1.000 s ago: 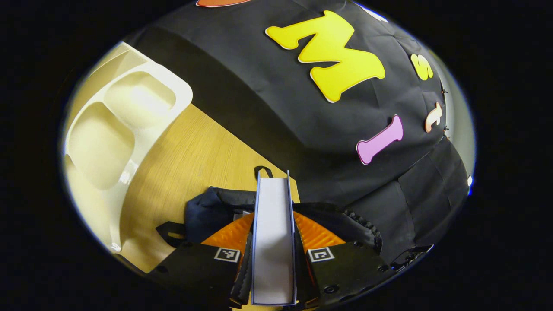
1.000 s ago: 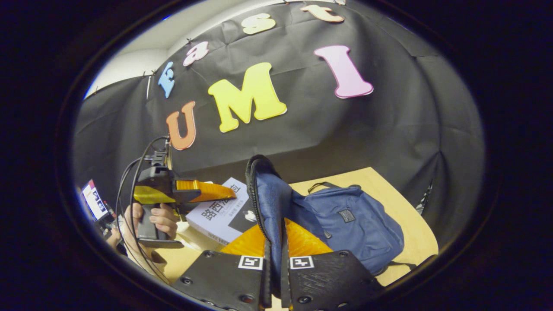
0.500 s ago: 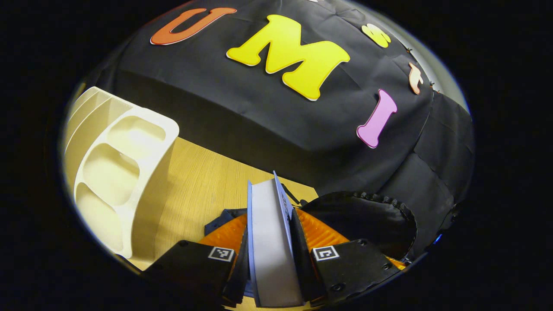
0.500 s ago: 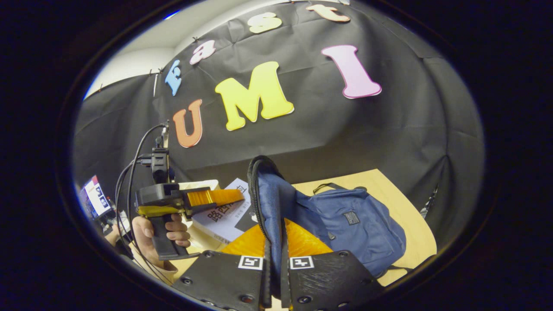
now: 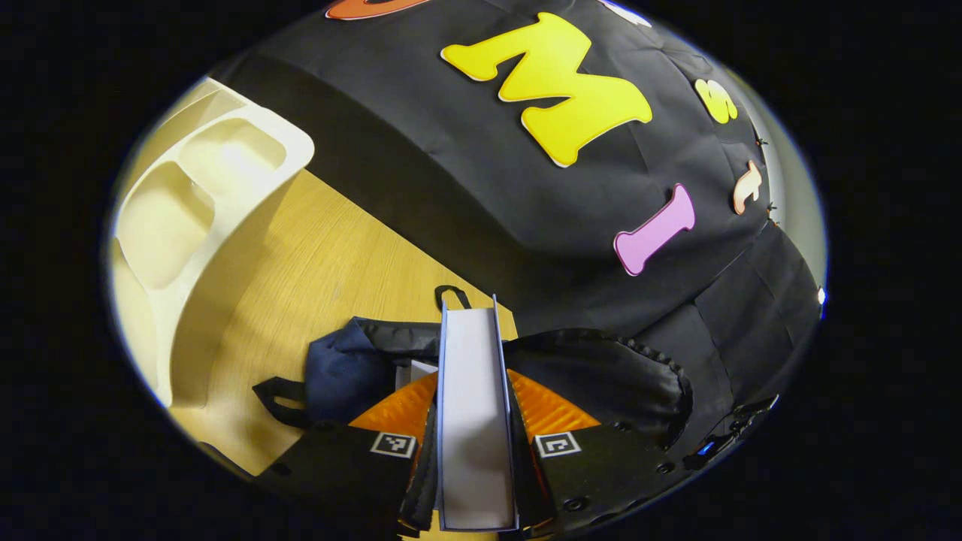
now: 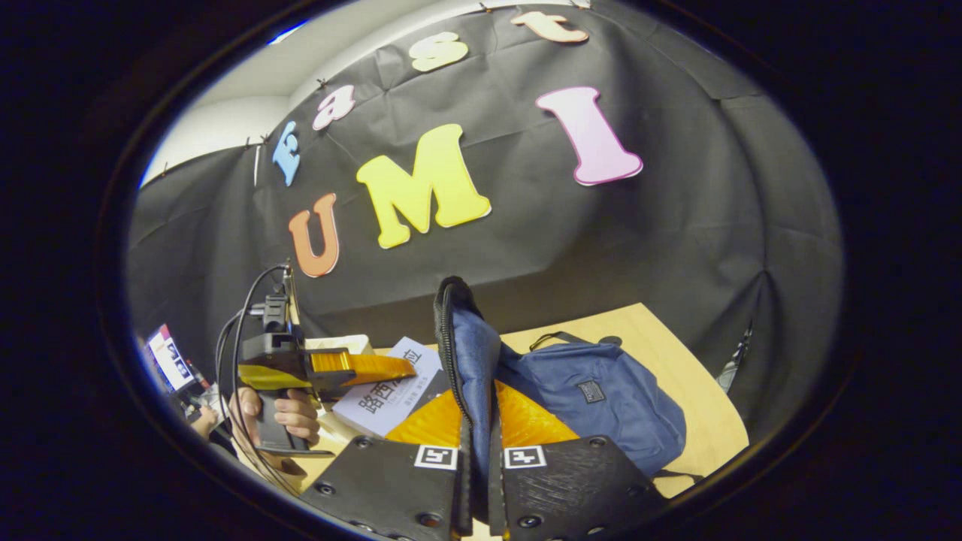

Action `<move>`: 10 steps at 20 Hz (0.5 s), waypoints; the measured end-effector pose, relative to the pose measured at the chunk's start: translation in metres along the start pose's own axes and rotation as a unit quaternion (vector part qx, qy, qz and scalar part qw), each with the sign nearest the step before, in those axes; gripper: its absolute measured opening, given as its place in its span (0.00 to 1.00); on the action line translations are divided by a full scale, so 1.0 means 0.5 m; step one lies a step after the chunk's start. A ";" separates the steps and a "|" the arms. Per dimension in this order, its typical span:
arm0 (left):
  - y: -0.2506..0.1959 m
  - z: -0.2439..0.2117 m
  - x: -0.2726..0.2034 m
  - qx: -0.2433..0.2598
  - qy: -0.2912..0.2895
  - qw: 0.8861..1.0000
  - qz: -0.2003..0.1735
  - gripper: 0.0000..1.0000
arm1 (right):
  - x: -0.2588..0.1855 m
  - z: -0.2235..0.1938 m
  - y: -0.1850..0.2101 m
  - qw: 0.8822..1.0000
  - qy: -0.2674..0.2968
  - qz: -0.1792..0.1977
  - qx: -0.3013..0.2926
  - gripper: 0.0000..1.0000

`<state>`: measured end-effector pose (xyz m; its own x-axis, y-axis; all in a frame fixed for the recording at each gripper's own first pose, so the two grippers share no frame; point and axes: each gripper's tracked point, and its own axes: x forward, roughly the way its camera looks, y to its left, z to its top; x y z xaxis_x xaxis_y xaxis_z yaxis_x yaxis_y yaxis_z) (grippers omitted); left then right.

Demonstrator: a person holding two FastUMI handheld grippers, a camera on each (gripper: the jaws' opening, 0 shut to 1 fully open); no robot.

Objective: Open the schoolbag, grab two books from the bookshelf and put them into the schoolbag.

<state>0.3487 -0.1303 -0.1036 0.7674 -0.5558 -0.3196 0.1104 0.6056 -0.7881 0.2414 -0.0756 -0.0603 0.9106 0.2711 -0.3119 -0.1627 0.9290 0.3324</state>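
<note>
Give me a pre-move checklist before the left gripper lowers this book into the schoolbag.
1. Book clamped in left gripper: ok.
2. Right gripper shut on the schoolbag flap, lifting it: ok.
3. Schoolbag mouth open under the book: ok; a pale edge, perhaps the first book, shows inside.
4. Book lined up with the opening: cannot tell.
5. Bookshelf out of the path: ok.

The schoolbag (image 6: 601, 398) lies on the table (image 6: 676, 353), its flap (image 6: 470, 353) lifted upright between the right gripper (image 6: 479, 458) fingers. At nine o'clock from the flap, the left gripper (image 6: 353, 368) holds a book (image 6: 387, 391) just above the bag's mouth. In the left gripper view, the bookshelf (image 5: 188, 210) stands at ten o'clock, well apart from the bag, with the booth wall behind.
</note>
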 end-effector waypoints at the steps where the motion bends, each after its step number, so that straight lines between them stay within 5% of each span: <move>1: -0.003 0.000 0.004 -0.001 -0.006 1.000 -0.002 0.43 | -0.002 -0.001 0.006 1.000 0.000 0.003 -0.002 0.09; 10: -0.008 -0.067 0.097 -0.095 -0.029 0.994 -0.048 0.44 | 0.020 0.031 0.062 0.999 -0.013 0.028 -0.016 0.08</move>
<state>0.3643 -0.1788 -0.1335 0.7943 -0.5693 -0.2119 0.0680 0.4299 -0.9003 0.2511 -0.0479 -0.0392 0.9094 0.3161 -0.2704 -0.2247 0.9204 0.3201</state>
